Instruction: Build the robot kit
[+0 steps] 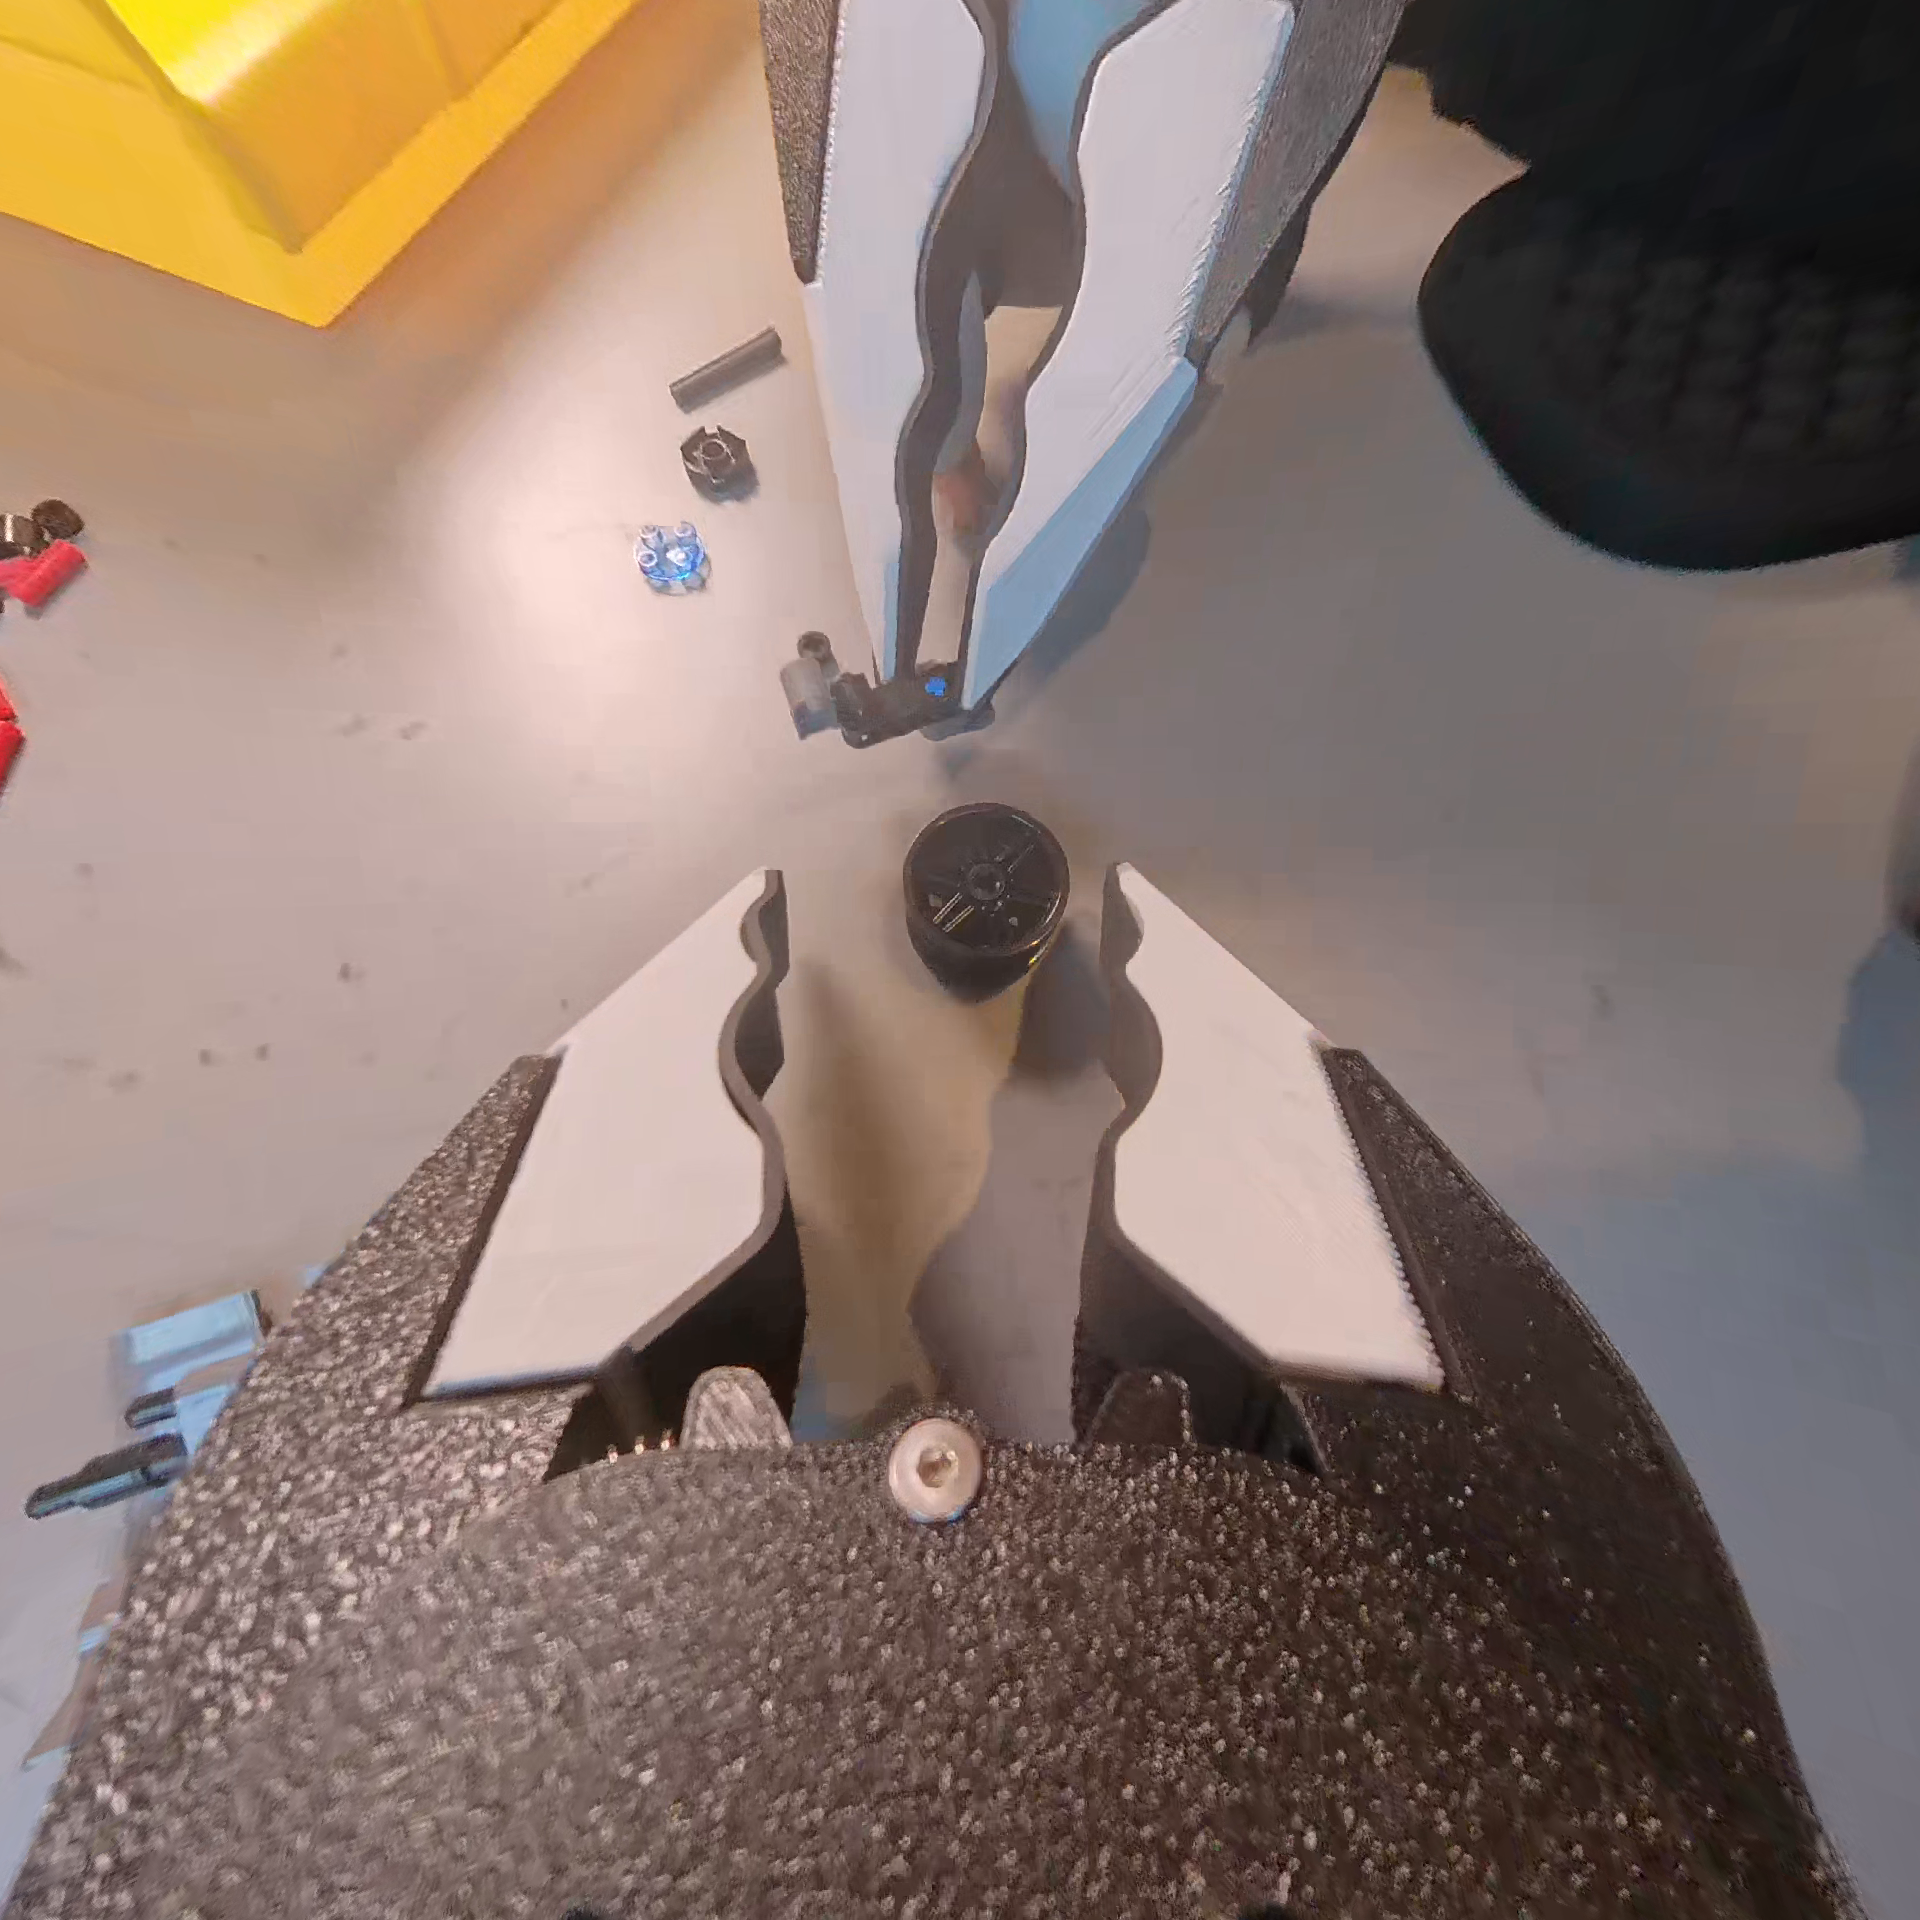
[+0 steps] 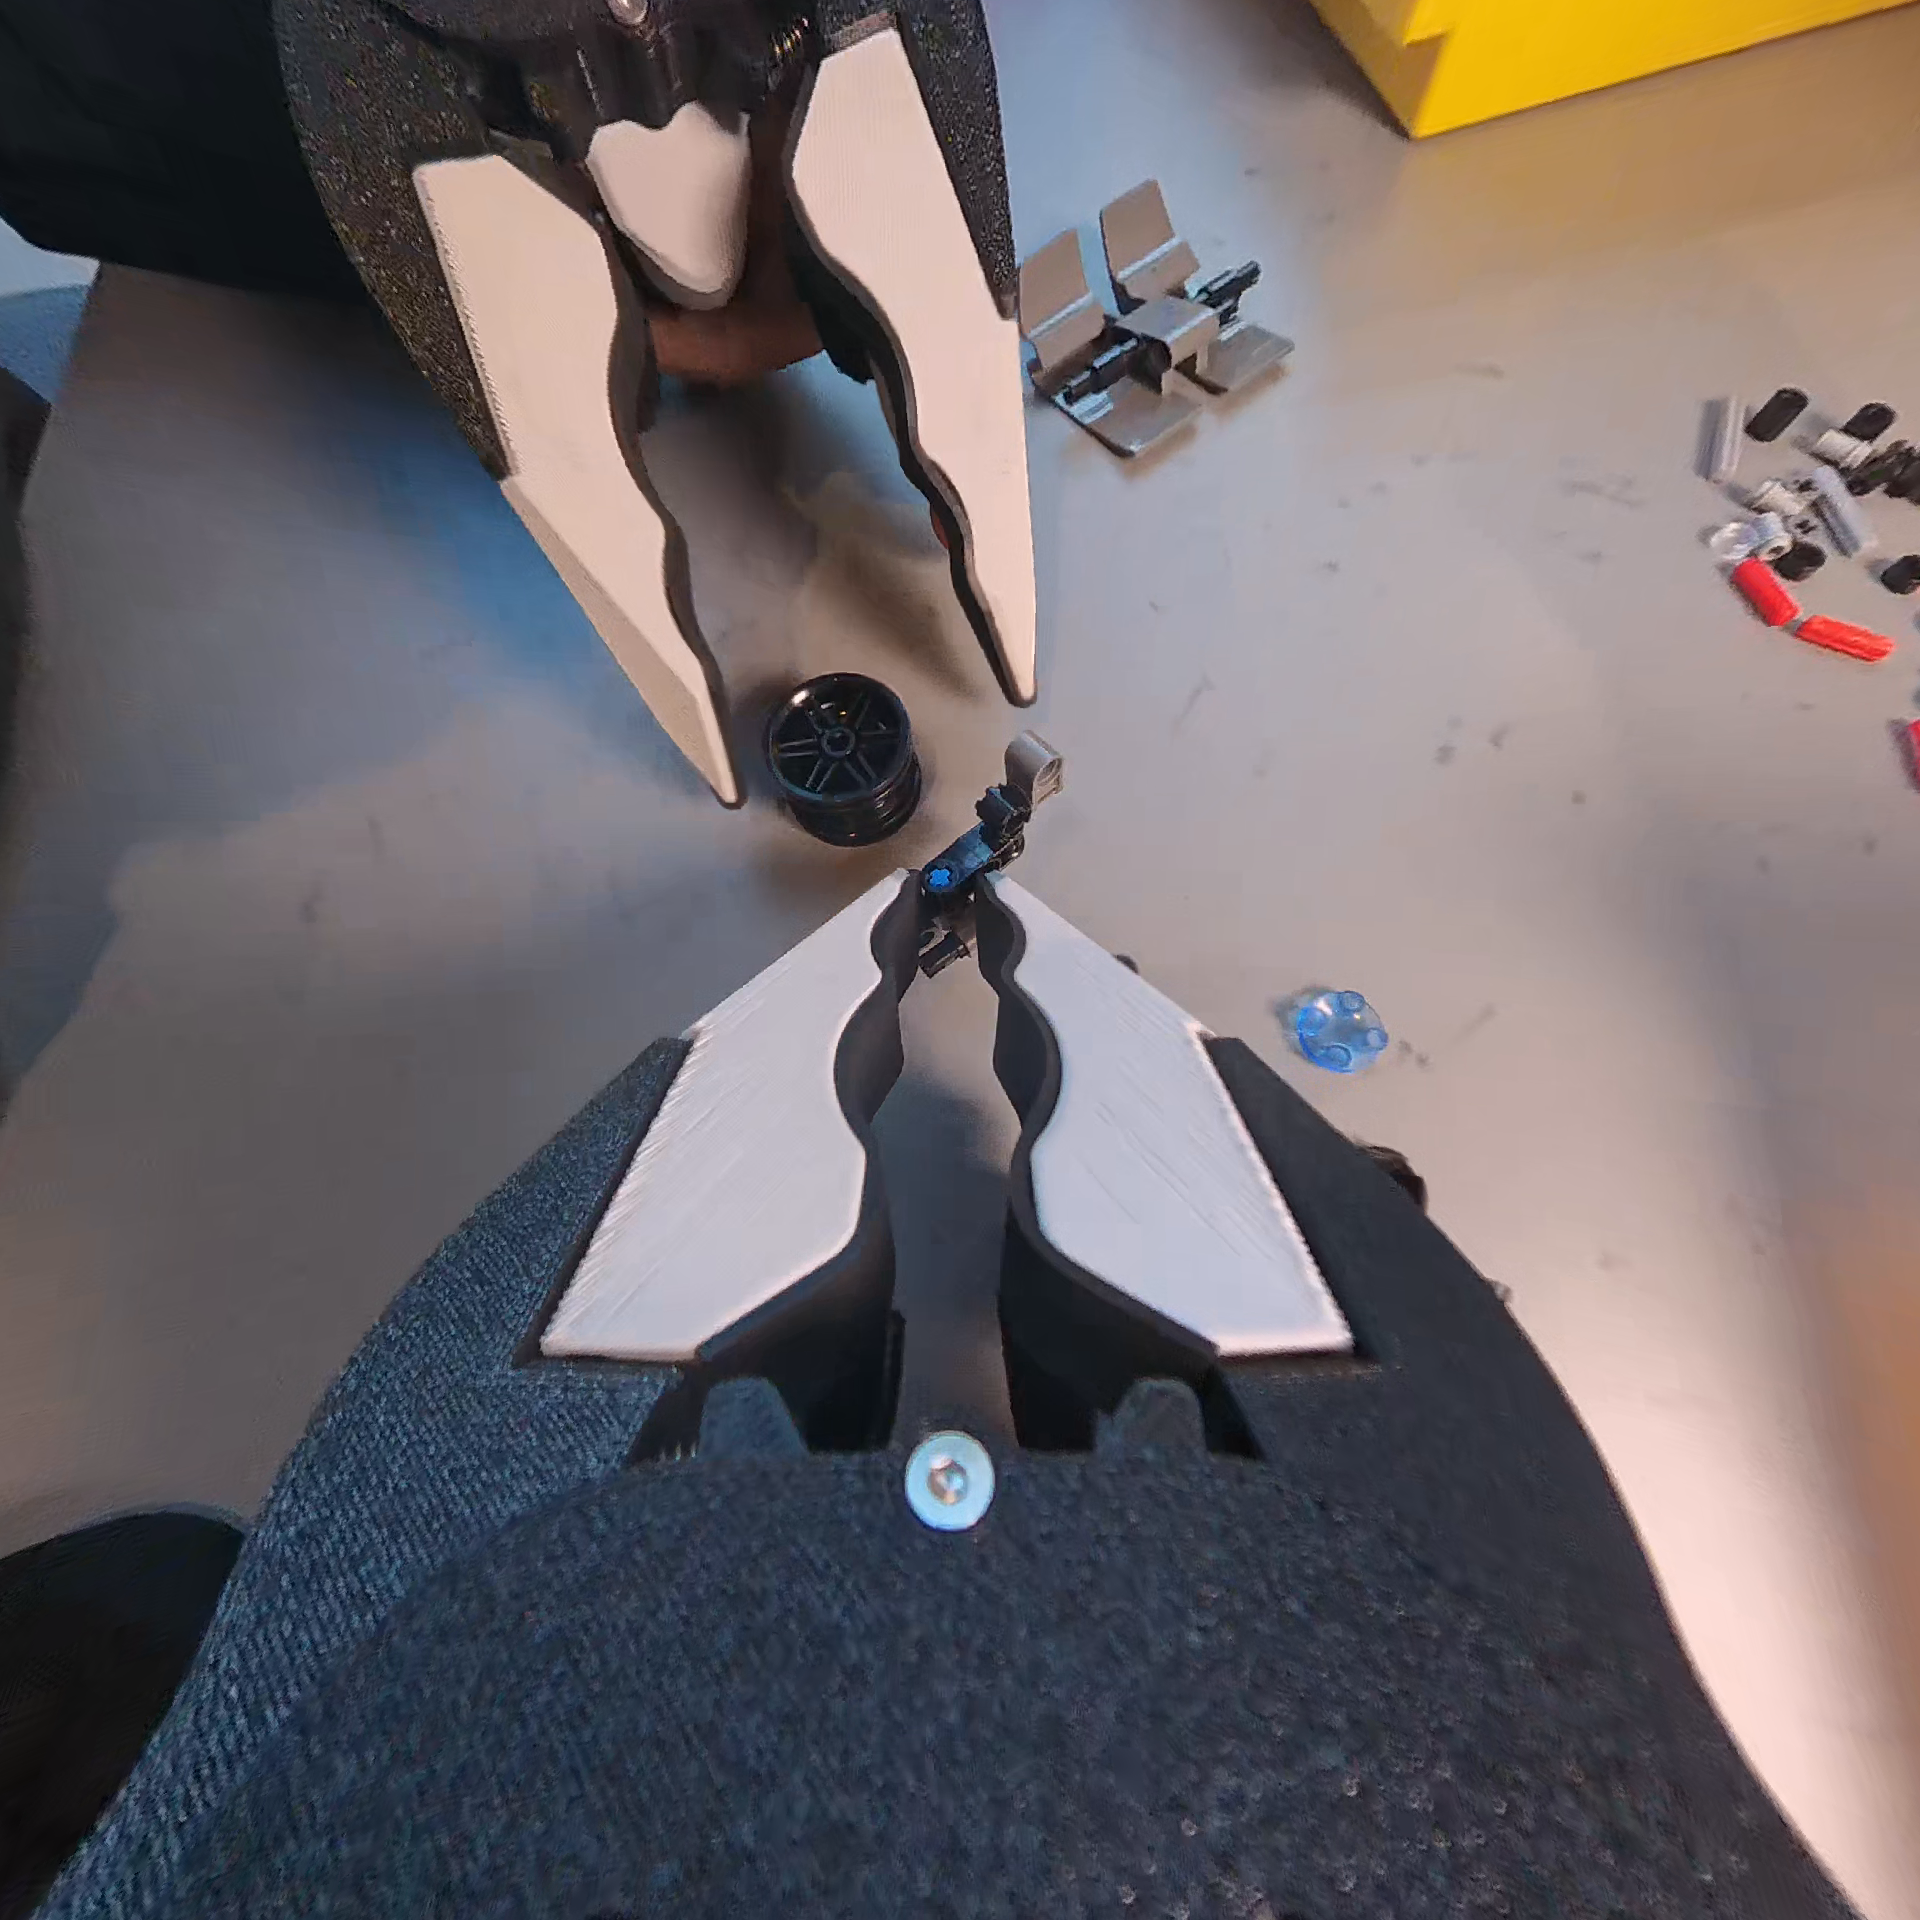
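One view only: grey seat assy [image 2: 1148, 332]

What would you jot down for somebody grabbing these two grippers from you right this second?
Left gripper: open, empty, fingers either side of the black wheel lying on the grey table, not gripping it.
Right gripper: shut on the small black connector piece, which carries a blue pin and a grey end; held just beside the wheel.
Nearby: clear blue round stud, grey seat assembly, pile of red, black and grey pins, yellow box.
Done: connector picked up. Not done: wheel not gripped, the two parts apart.
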`<move>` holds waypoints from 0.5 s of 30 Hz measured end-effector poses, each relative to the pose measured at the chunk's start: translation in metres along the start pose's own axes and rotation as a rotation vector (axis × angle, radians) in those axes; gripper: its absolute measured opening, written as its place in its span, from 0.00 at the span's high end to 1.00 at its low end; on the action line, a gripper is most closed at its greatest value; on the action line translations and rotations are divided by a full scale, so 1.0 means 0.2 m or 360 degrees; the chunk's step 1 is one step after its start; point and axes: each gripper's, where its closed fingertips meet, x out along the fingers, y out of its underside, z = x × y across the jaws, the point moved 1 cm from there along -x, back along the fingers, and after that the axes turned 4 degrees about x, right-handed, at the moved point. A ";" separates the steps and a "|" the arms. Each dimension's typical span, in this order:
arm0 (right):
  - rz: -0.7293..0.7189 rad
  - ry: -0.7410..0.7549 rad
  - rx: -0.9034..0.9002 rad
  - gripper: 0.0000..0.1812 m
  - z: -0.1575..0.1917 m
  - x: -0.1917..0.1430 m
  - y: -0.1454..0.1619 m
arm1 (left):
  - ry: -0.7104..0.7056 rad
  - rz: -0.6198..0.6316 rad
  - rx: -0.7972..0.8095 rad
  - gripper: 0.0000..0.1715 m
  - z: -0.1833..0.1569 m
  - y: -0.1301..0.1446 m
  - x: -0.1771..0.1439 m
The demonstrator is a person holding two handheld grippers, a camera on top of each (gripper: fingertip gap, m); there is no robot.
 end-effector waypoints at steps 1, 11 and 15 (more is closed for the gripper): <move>0.0005 0.0003 -0.0007 0.94 0.00 0.00 0.00 | -0.0037 0.0047 0.0047 0.69 0.01 0.02 0.01; 0.0128 0.0072 -0.0021 0.94 0.04 0.06 0.00 | -0.0040 0.0213 0.0133 0.82 0.05 0.16 -0.13; 0.0168 0.0073 0.0061 0.95 0.05 0.08 0.00 | -0.0024 0.0244 0.0127 0.82 0.07 0.23 -0.20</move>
